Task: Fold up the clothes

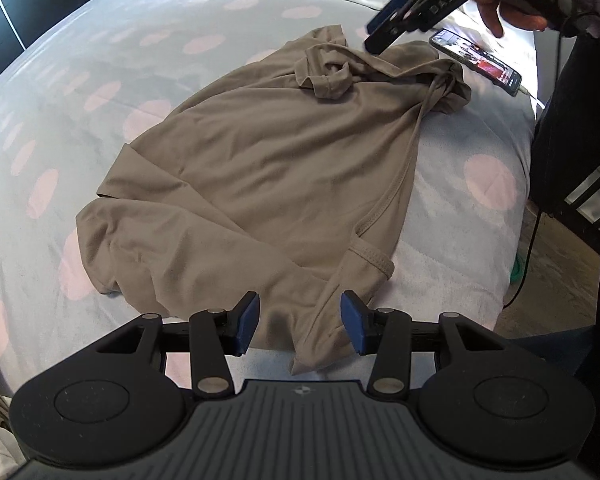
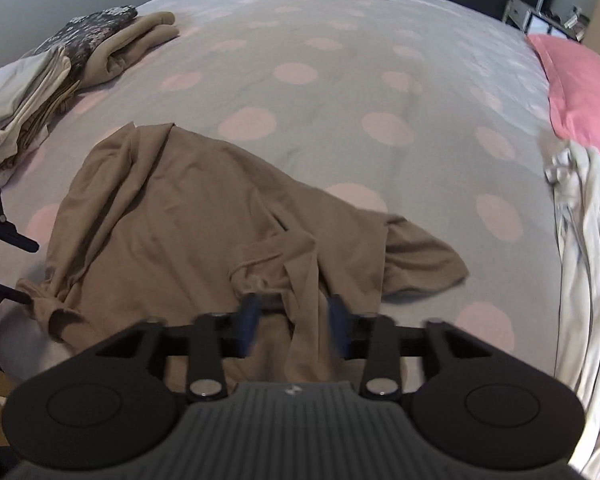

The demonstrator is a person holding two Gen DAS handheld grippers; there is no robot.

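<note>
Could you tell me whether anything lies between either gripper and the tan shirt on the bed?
Nothing visible does. The tan shirt already lies between the open pads of the left gripper and the right gripper. The phone lies beside the shirt's far end.

Tan shirt [image 1: 260, 168] on grey bedspread [image 1: 100, 80] w/ pink dots.

A grey bedspread [image 2: 340, 20] with pale pink dots covers the bed, a pink pillow [image 2: 580, 92] lies at its far right edge, and a lit smartphone [image 1: 476, 60] with a cable rests near the bed's edge.
</note>
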